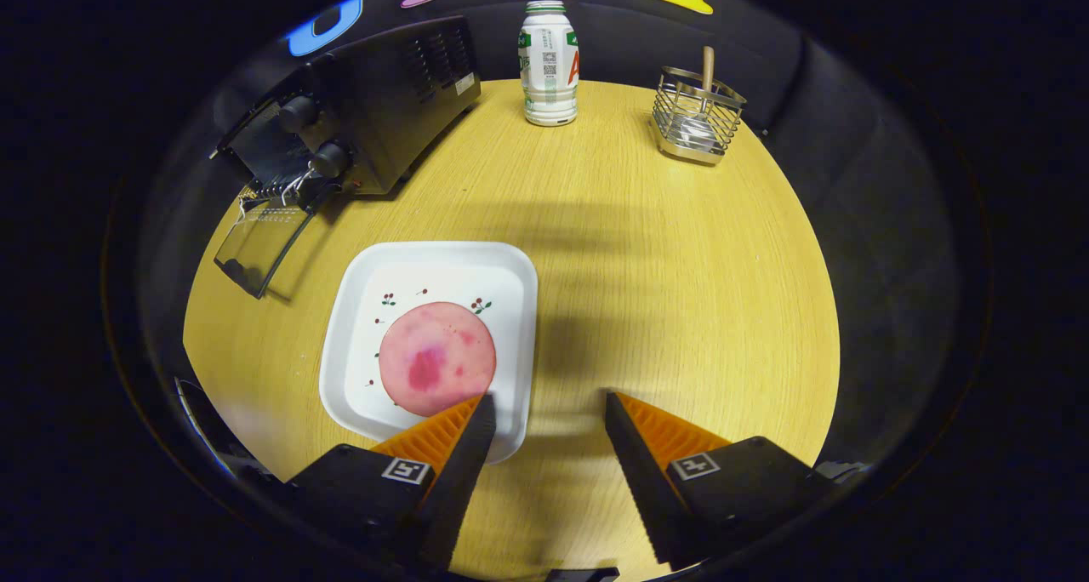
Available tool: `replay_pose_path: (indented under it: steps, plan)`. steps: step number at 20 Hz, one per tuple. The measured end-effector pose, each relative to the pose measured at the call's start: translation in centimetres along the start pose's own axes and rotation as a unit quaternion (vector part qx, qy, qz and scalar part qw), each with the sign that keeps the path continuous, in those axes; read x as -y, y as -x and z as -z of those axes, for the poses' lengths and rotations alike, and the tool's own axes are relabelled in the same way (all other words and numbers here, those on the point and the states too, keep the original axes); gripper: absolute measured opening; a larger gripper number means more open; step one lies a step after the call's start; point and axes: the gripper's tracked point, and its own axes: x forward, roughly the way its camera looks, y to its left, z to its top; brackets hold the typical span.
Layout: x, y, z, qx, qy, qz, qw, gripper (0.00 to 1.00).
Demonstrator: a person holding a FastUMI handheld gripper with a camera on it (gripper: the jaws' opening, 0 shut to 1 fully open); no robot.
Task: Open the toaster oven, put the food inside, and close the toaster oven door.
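Note:
A black toaster oven [366, 122] stands at the far left of the round wooden table, its glass door [259, 246] folded down flat and open. A square white plate [510, 293] lies ahead and left of the fingers, carrying a round pink slice of meat [436, 358]. My gripper [549, 399] hovers above the table with its fingers spread apart and nothing between them. The left fingertip overlaps the plate's near right corner, just short of the slice.
A white drink bottle [549, 63] stands at the back of the table [681, 293]. To its right is a wire metal holder [698, 118] with a wooden-handled utensil in it. Bare wood lies ahead of the right finger.

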Motion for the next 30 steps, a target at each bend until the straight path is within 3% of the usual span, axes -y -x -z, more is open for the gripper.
replay_pose_path:
  steps: [3, 7, 8, 10, 11, 15, 19, 24, 27, 30]
  plan:
    - [-1.5, -0.1, -0.2, -0.007, 0.013, -0.015, 1.000, 0.47]
    - [-2.3, -0.3, -0.6, -0.024, 0.012, -0.030, 0.999, 0.27]
    - [-2.0, -0.4, -1.0, -0.019, 0.006, -0.033, 0.999, 0.26]
    - [-2.3, -0.7, -0.5, -0.027, 0.005, -0.047, 0.998, 0.11]
    - [-2.6, -0.4, -0.3, -0.033, 0.006, -0.058, 0.998, 0.08]
    - [-3.1, -0.2, 0.3, -0.049, -0.025, -0.083, 0.995, 0.05]
    - [-3.9, 0.3, 1.2, -0.063, -0.124, -0.116, 0.983, 0.05]
    - [-6.2, 1.2, 3.3, -0.069, -0.244, -0.163, 0.954, 0.05]
    - [-7.6, 2.3, 3.7, -0.057, -0.318, -0.192, 0.927, 0.05]
    - [-8.0, 3.2, 4.1, -0.041, -0.368, -0.200, 0.907, 0.05]
